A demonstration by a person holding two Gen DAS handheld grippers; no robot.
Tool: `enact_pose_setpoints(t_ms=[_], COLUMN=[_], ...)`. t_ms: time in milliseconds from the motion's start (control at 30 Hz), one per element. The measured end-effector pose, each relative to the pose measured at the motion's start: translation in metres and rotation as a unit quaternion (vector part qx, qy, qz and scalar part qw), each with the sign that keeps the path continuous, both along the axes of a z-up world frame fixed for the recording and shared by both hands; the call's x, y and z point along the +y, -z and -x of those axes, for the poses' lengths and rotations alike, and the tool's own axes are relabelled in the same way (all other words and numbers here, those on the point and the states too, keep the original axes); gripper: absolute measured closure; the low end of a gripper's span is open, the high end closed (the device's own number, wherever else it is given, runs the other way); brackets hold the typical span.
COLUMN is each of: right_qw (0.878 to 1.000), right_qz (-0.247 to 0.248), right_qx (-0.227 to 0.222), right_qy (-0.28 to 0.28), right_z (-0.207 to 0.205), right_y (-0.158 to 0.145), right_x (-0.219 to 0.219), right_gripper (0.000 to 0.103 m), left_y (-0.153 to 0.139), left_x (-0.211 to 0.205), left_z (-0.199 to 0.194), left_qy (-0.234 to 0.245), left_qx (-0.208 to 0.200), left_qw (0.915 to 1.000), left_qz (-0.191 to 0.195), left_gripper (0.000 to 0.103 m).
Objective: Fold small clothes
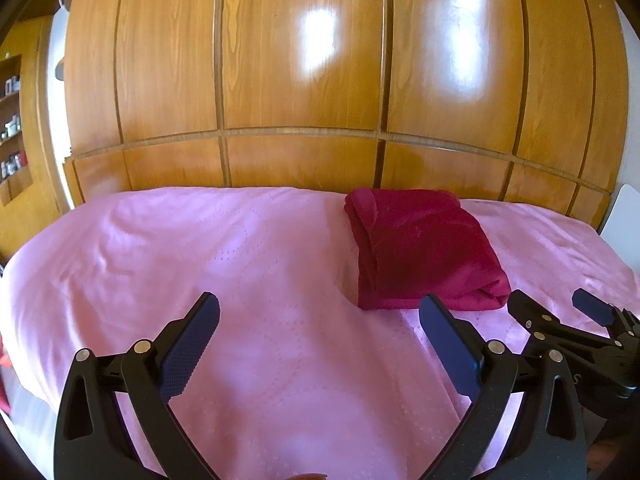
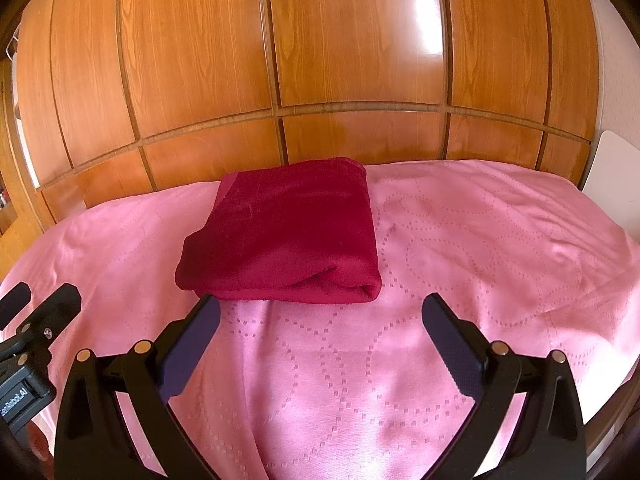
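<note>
So the red garment (image 2: 284, 236) is sitting folded into a chunky rectangle on the bed (image 2: 460, 240), toward the far side, close to the wooden wardrobe (image 2: 320, 60) behind it. Folded edge faces the cameras, and you can see the layers tucked in at the near right corner. Nothing is touching it.

Left gripper (image 1: 320, 334) hangs over bare pink bedspread with its jaws spread wide and nothing between them. The garment is ahead and off to its right, with the right finger's tip just short of the near edge in that view. Right gripper (image 2: 320, 334) is the same deal: jaws released, wide apart, empty. From its camera the garment is straight ahead, slightly left, and the left fingertip overlaps the near edge in the picture, though I can't tell if it actually touches.

Each gripper shows up in the other's camera too, so they're side by side, near each other but apart.

Writing: there's a white label on the left gripper's body, seen at the lower left edge of the right wrist view. It's cut off by the frame but the readable part looks like "Robot.AI". Shelves (image 1: 12, 128) at the far left of the left view hold small bottles or boxes, too tiny and blurry to read.

Bedspread has a dotted stitched pattern of loops.
</note>
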State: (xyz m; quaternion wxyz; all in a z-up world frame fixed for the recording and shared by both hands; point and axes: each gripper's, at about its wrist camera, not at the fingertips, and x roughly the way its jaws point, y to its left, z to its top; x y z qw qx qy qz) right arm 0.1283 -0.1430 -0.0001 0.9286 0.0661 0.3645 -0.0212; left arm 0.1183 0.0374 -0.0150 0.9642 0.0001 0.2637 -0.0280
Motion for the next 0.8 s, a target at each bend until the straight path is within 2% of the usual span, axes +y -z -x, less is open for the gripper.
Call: enact_pose_setpoints(t_ms=[367, 800], right_qw=[1.000, 1.000], right_qz=[0.001, 0.002], right_qx=[0.004, 0.003], right_qy=[-0.001, 0.004], right_z=[0.0012, -0.0008], right_y=[-0.0003, 0.0033], right_x=[0.0045, -0.0011], right_gripper=[0.002, 0.002], left_y=[-0.0013, 0.0063], left_x=[-0.0013, 0.0000], left_z=[0.0005, -0.0048], left_qy=[-0.003, -0.016], left_qx=[-0.003, 0.019], left_qw=[1.0000, 0.9997], left_qz=[-0.008, -0.005], left_gripper=[0.004, 0.004])
